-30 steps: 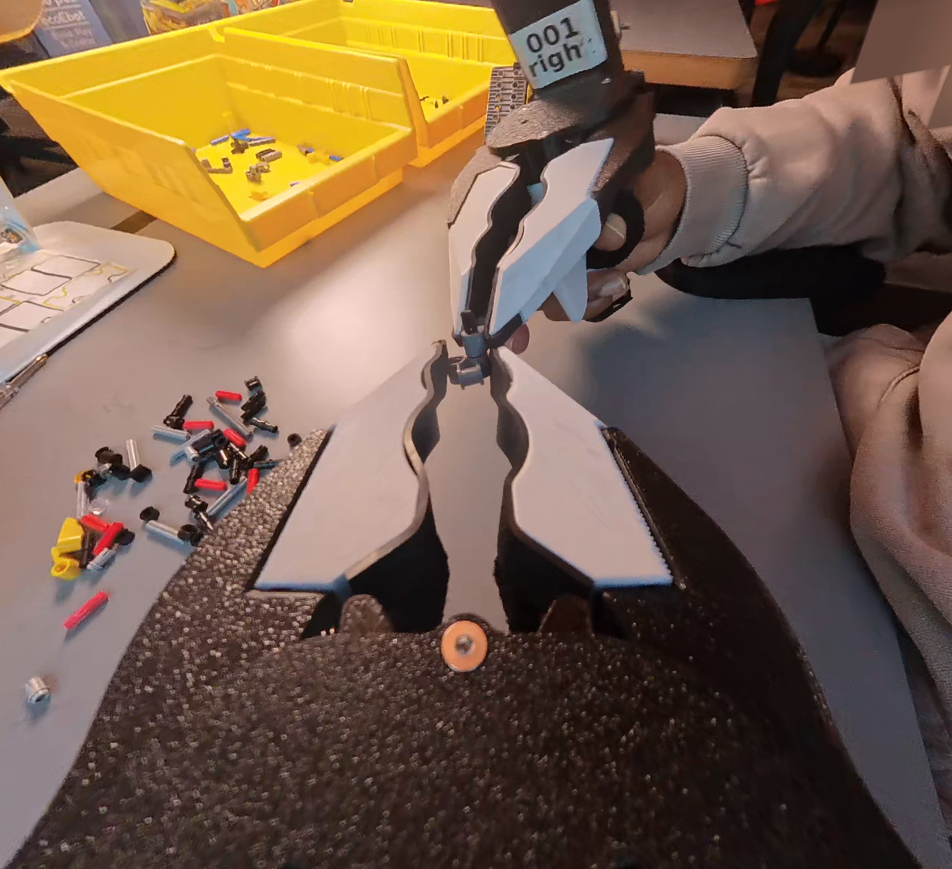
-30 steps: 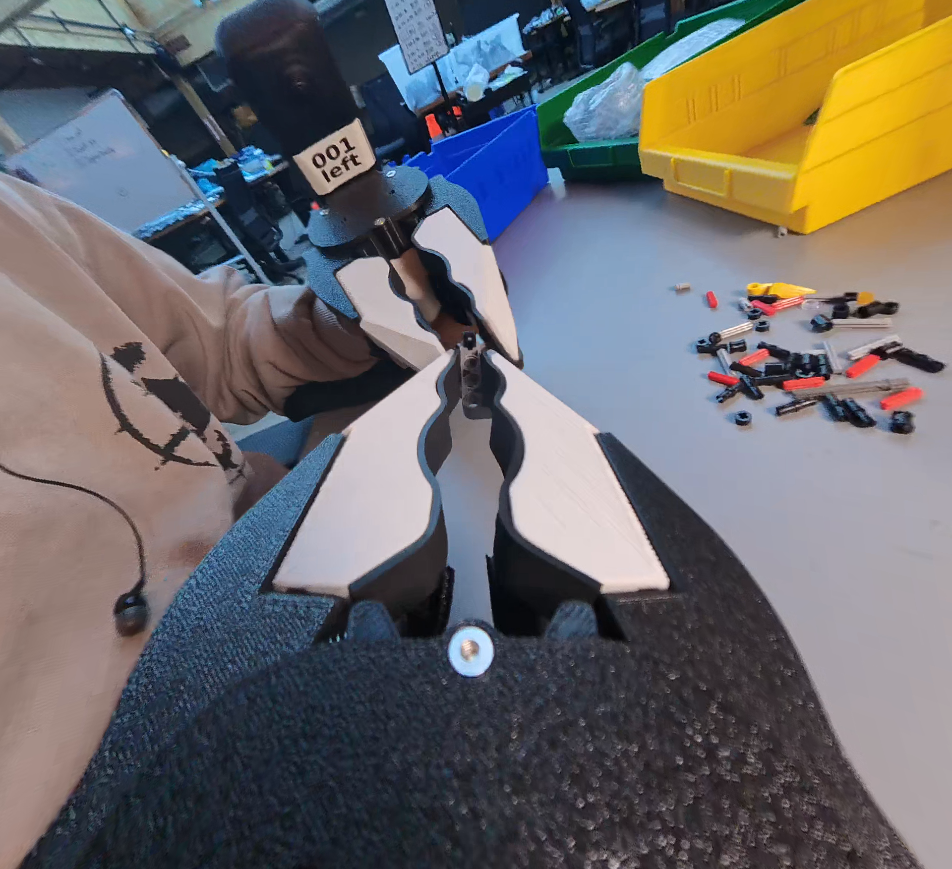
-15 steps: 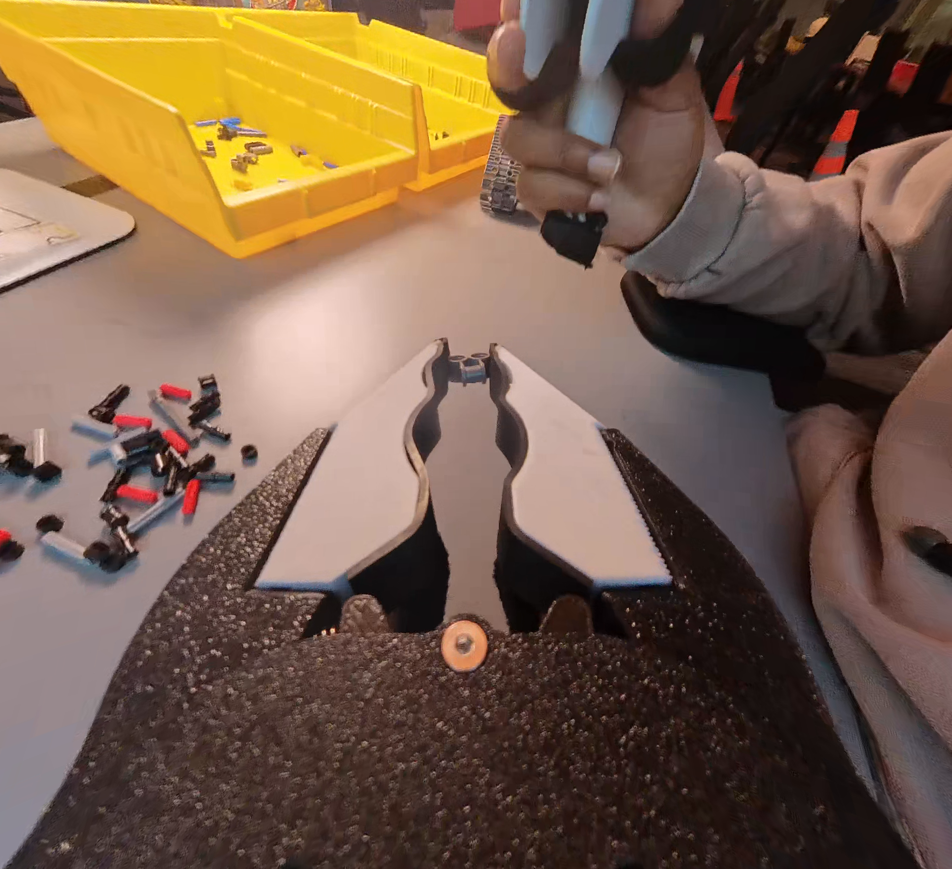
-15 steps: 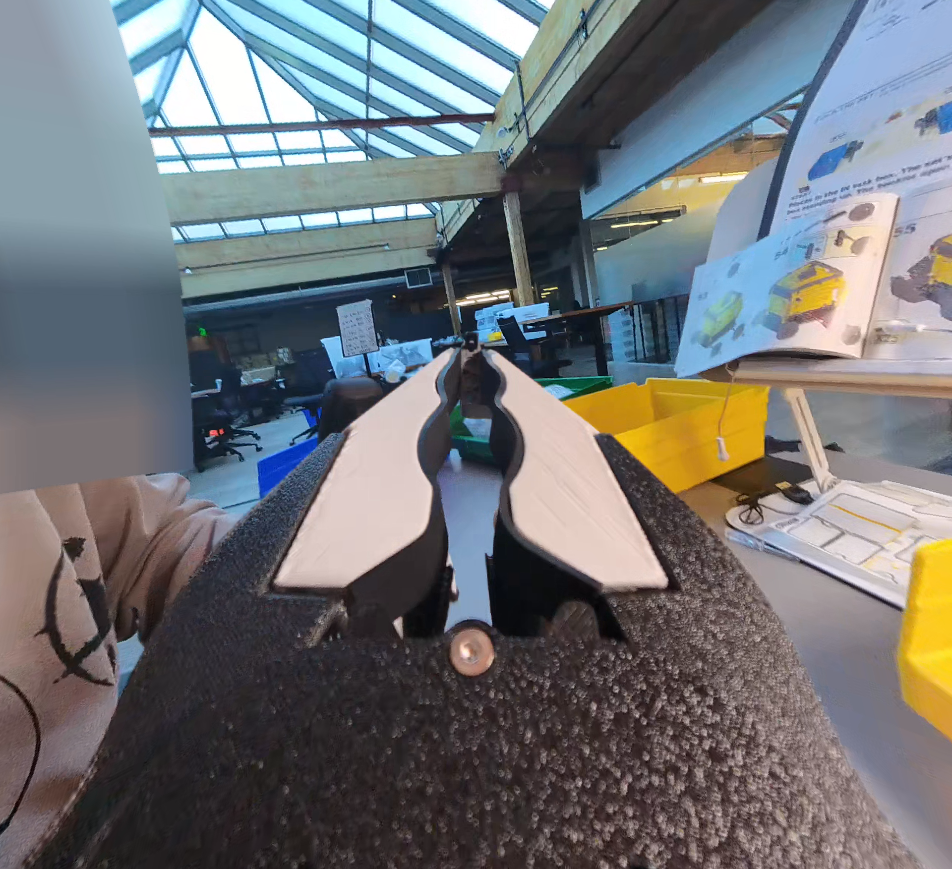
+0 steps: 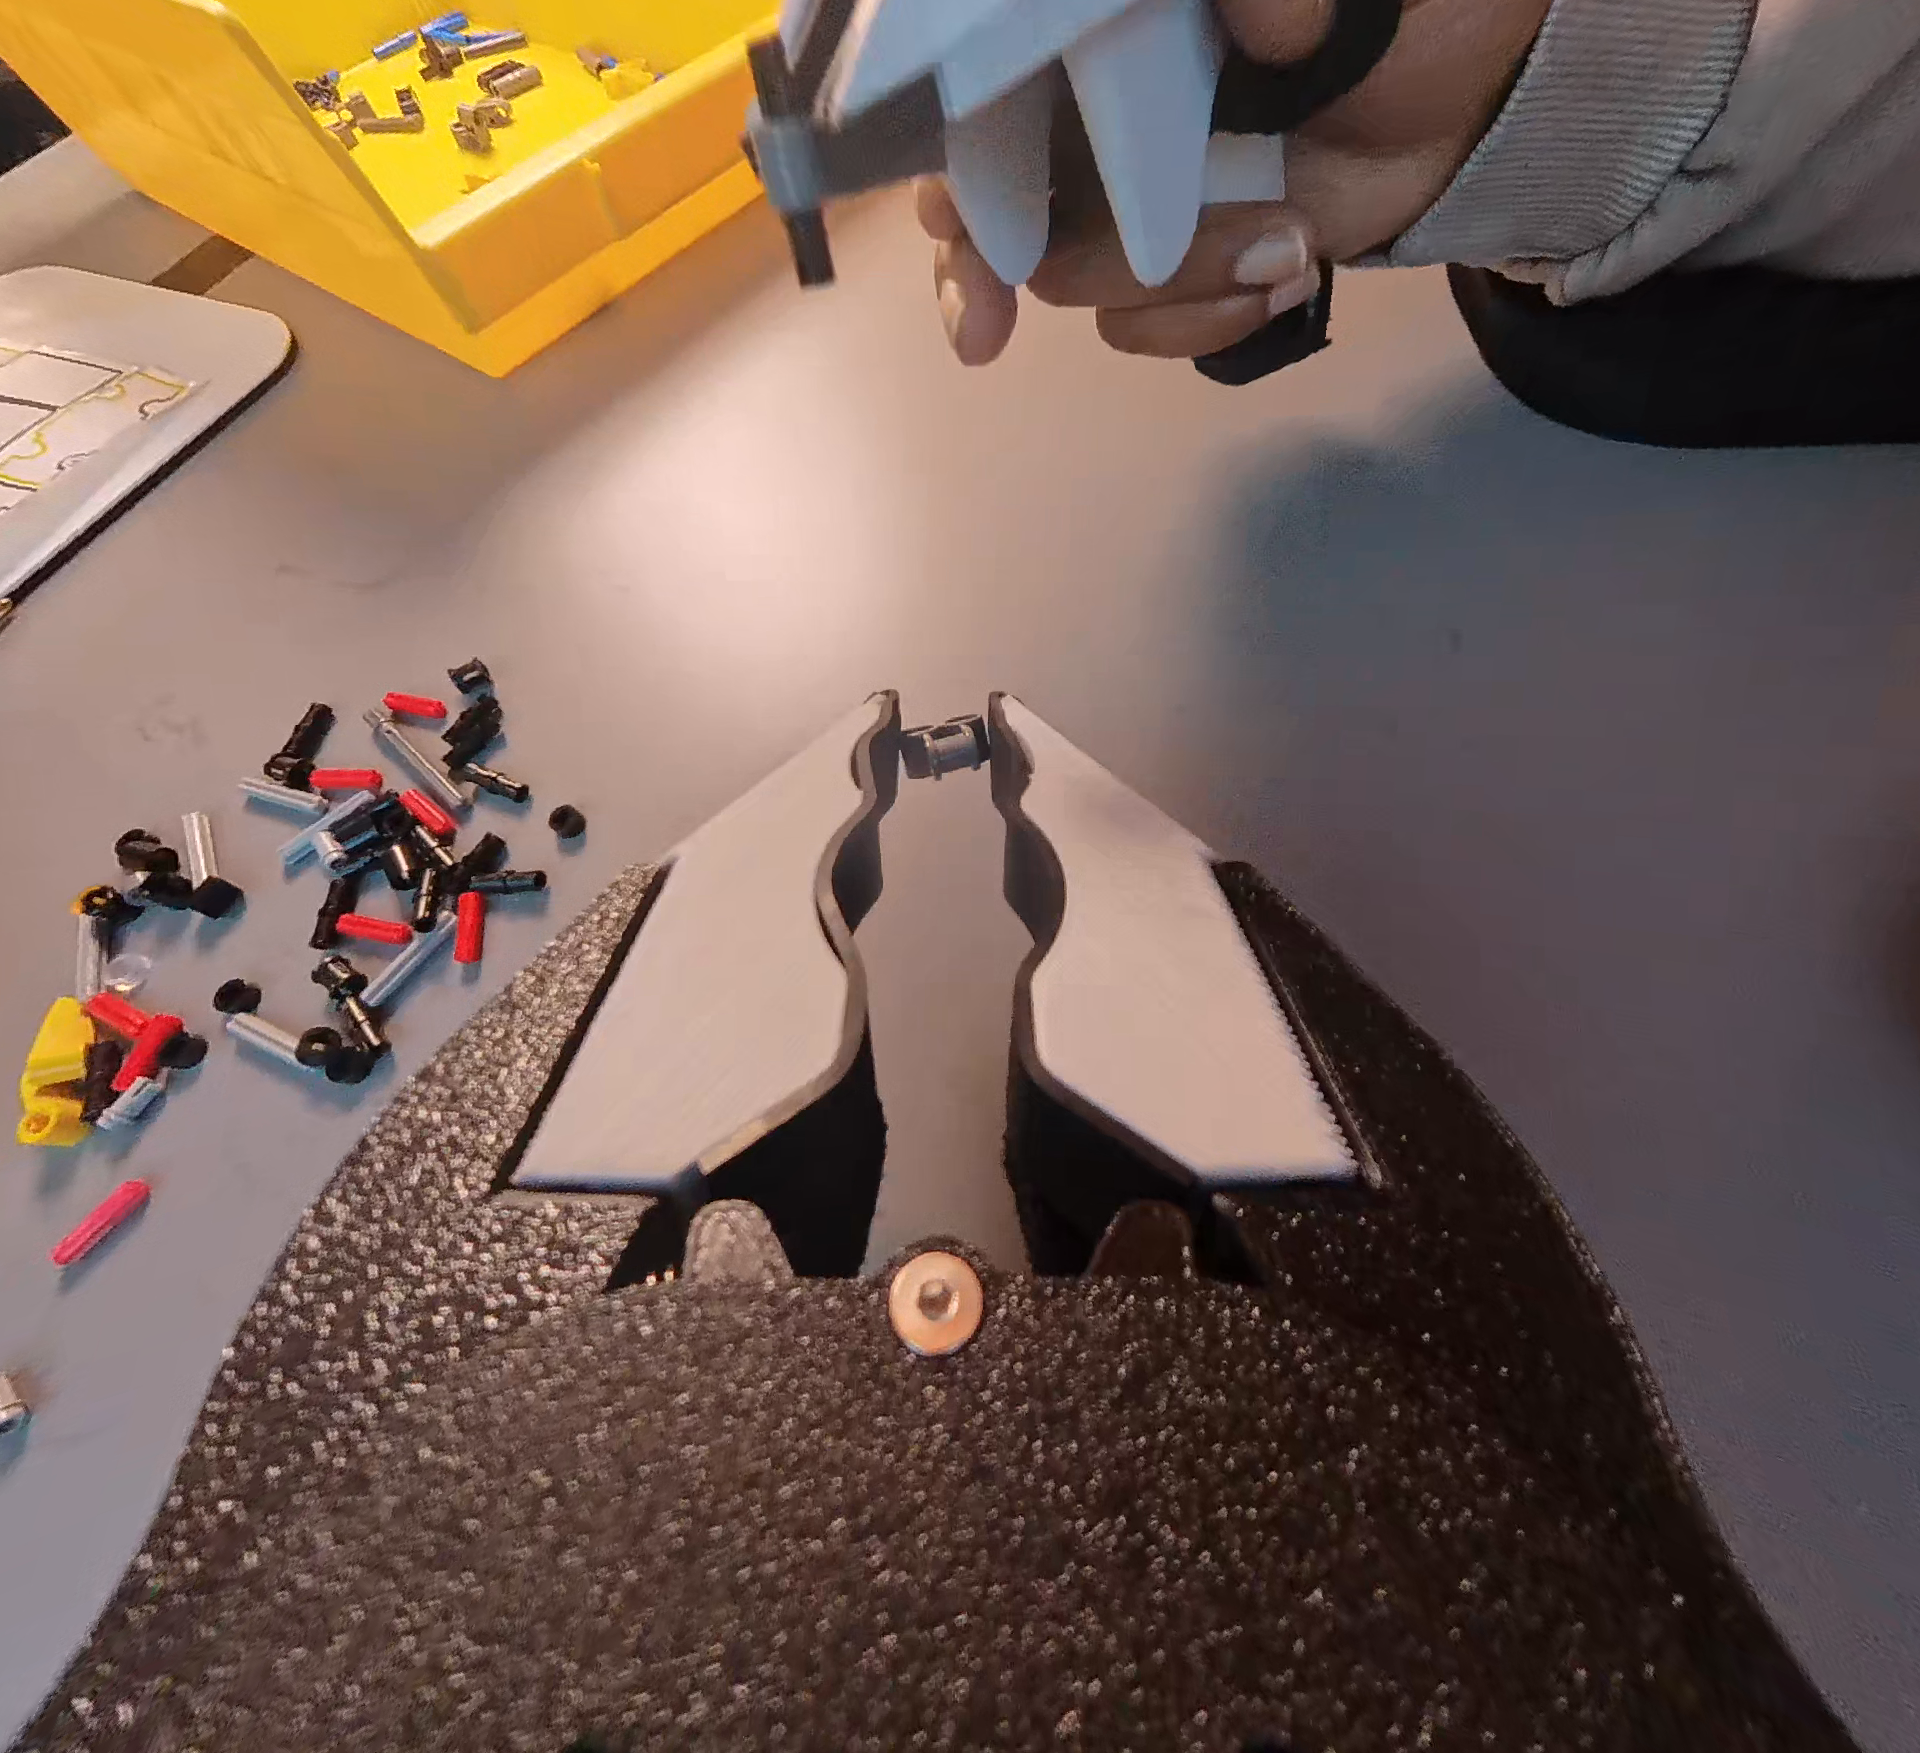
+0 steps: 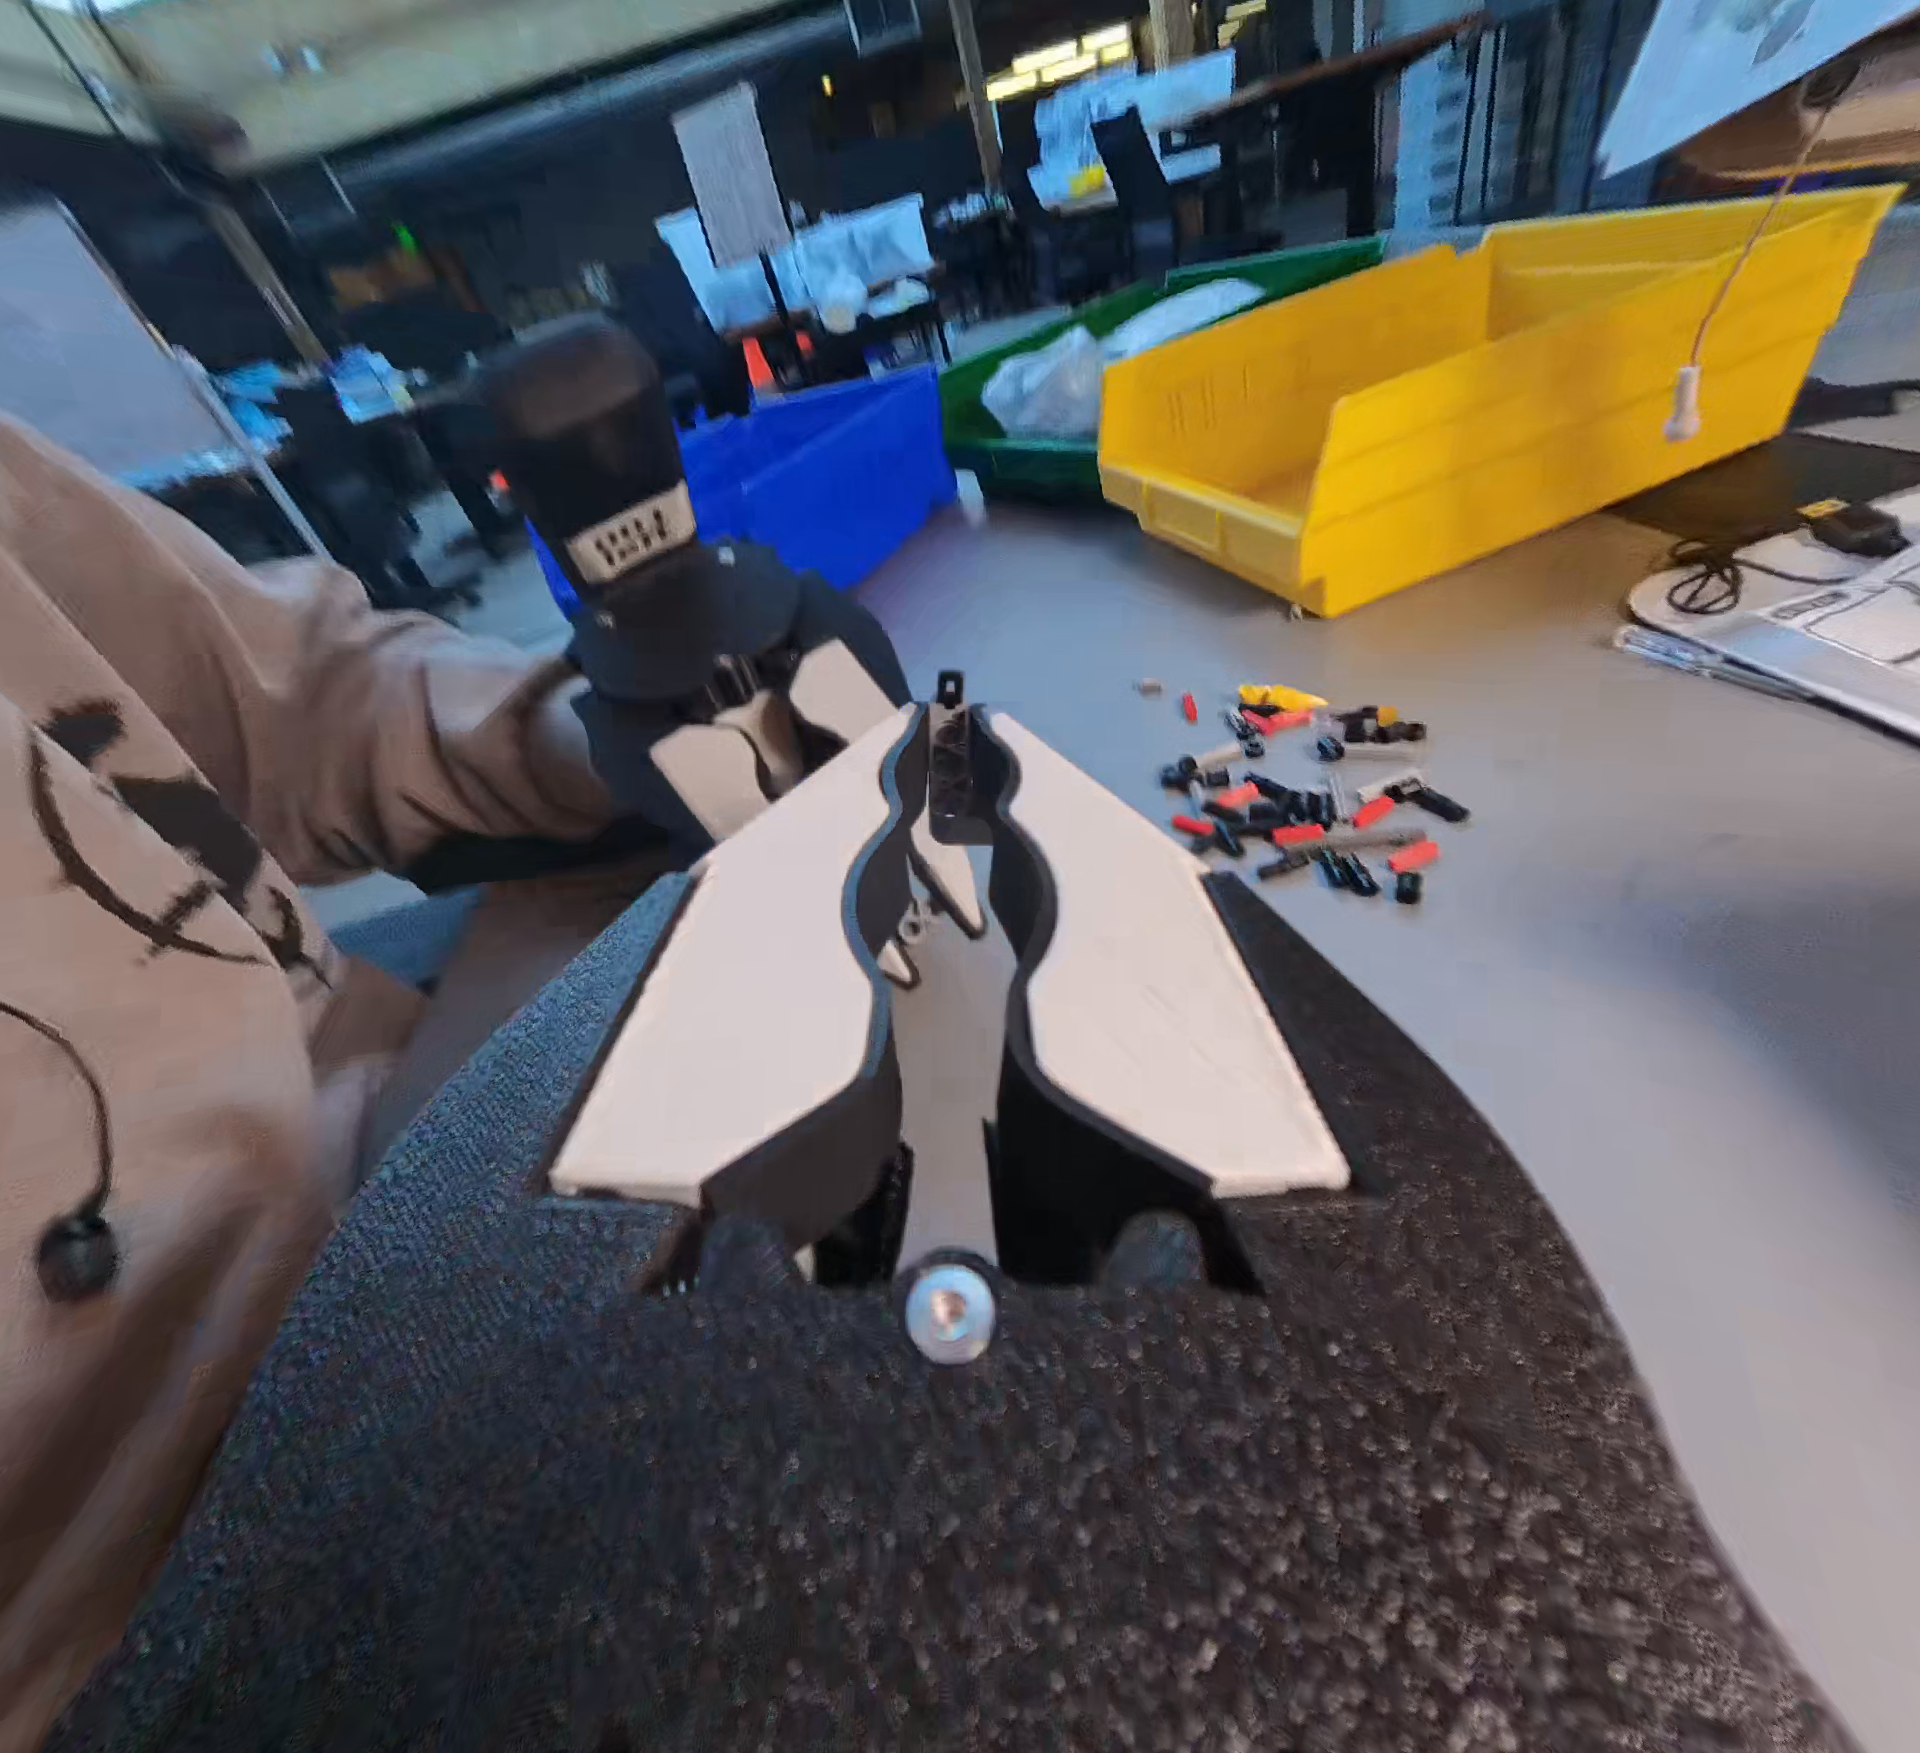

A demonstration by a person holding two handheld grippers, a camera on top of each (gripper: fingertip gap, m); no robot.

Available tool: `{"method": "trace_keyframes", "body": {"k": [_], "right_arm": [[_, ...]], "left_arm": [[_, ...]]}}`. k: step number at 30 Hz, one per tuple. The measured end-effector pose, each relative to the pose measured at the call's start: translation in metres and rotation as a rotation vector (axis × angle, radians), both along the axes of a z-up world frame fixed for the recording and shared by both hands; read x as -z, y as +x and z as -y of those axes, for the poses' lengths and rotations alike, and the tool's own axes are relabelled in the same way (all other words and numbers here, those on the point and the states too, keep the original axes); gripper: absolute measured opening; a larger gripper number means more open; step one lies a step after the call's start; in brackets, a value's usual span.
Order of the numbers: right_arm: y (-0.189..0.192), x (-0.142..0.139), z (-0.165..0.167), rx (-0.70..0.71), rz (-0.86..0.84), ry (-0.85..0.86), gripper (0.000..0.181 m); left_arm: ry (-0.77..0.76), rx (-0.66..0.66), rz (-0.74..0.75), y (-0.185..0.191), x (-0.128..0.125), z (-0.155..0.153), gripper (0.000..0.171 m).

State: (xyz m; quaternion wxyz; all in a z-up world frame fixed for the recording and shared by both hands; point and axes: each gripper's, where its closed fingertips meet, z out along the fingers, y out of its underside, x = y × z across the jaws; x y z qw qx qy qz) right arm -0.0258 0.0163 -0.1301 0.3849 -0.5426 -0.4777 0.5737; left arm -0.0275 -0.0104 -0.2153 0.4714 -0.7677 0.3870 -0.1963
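Observation:
My left gripper [image 5: 943, 739] is shut on a small dark grey connector piece [image 5: 943, 754] and holds it just above the grey table [image 5: 1351, 664]. My right gripper [image 6: 951, 735] is shut on a black pin piece [image 6: 951, 758]. In the left wrist view the right gripper [image 5: 790, 145] hangs above and beyond, its pin [image 5: 795, 176] with a grey sleeve pointing down. In the right wrist view the left gripper [image 6: 894, 914] sits below and left of my right fingers, partly hidden by them.
A heap of small black, red and grey parts [image 5: 343, 862] lies on the table at left, also in the right wrist view [image 6: 1309, 799]. A yellow bin [image 5: 343, 93] holds several small parts. Blue [image 6: 821, 477] and green bins [image 6: 1039, 415] stand farther back. A mat [image 5: 104, 415] lies left.
The right gripper pulled away from the left one, swung up high, and has come back down with its pin, now above and apart. The left gripper kept its piece and barely moved.

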Motion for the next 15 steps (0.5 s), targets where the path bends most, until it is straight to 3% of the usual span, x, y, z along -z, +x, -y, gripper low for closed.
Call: {"method": "trace_keyframes", "body": {"k": [3, 15], "right_arm": [[-0.004, 0.017, 0.008, -0.013, 0.09, 0.123, 0.005], [-0.013, 0.041, 0.028, -0.081, 0.183, 0.175, 0.005]], "left_arm": [[-0.034, 0.001, -0.062, -0.005, 0.013, 0.001, 0.017], [-0.029, 0.006, -0.146, -0.009, 0.024, 0.004, 0.017]]}}
